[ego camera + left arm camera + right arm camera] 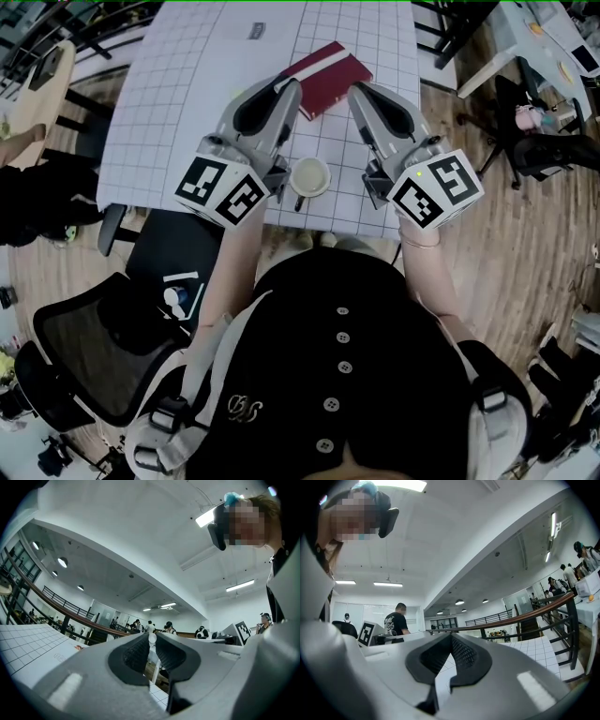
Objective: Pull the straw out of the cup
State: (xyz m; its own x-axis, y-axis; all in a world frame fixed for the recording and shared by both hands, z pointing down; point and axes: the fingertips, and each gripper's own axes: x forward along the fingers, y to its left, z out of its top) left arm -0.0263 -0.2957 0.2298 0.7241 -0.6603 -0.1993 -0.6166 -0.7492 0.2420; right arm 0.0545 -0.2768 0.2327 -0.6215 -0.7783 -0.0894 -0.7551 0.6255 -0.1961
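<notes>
Left gripper [292, 88] is clamped on the straw [153, 656]. In the left gripper view the thin white tube stands upright between the ribbed pads [136, 653], with its rounded end at the jaw tips and the rest running down through the gap. The jaws are nearly together, parted only by the tube. Right gripper [360, 93] has its jaws together at the tips with nothing between them; through the cutout below the tips, the right gripper view shows only the gridded table [534, 653]. So the straw is in the left jaws, held above the table [187, 75] and apart from the cup [309, 176]. I can't make the straw out in the head view. The cup stands upright at the middle of the table's near edge, between the two gripper bodies and close to both marker cubes, mouth open and pale inside. Both grippers point away from the person toward the far edge, tips near each other. A red book [326, 79] lies skewed on the table past the cup, with its near end between the two sets of tips. A black chair [103, 347] sits off the near left corner.
</notes>
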